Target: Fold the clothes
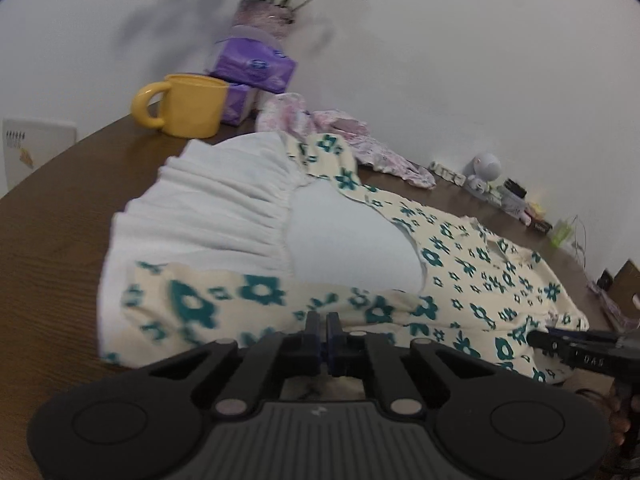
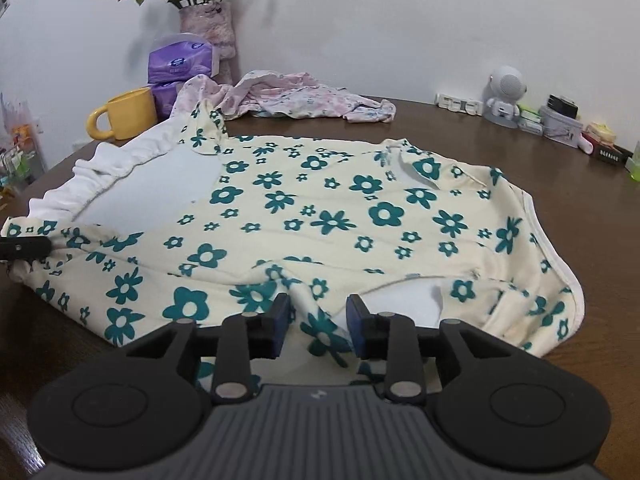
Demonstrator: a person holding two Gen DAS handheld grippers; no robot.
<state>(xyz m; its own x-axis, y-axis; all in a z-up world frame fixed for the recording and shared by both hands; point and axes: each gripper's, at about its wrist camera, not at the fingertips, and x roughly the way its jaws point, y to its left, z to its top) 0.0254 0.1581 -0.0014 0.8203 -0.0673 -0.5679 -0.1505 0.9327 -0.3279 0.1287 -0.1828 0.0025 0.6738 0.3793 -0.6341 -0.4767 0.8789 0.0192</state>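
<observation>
We are pinching the dress [image 1: 460, 264] hem, apparently, in the left gripper [image 1: 323, 322] while the right gripper [image 2: 318, 320] is straddling a fold, jaws part-open, for folding.

Cream dress [image 2: 320, 208] with teal flowers (white ruffle), yellow mug [image 2: 128, 118].

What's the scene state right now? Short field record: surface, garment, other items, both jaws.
surface: brown wooden table
garment: cream dress with teal flowers, spread flat, white gathered skirt at the far left end
left gripper: jaws shut at the dress's near edge; whether cloth is pinched cannot be told
right gripper: jaws apart, a ridge of flowered cloth between them, pads not pressing it
second garment: pink patterned cloth, crumpled behind the dress
other items: yellow mug, purple tissue packs, vase of flowers, white astronaut figure
</observation>
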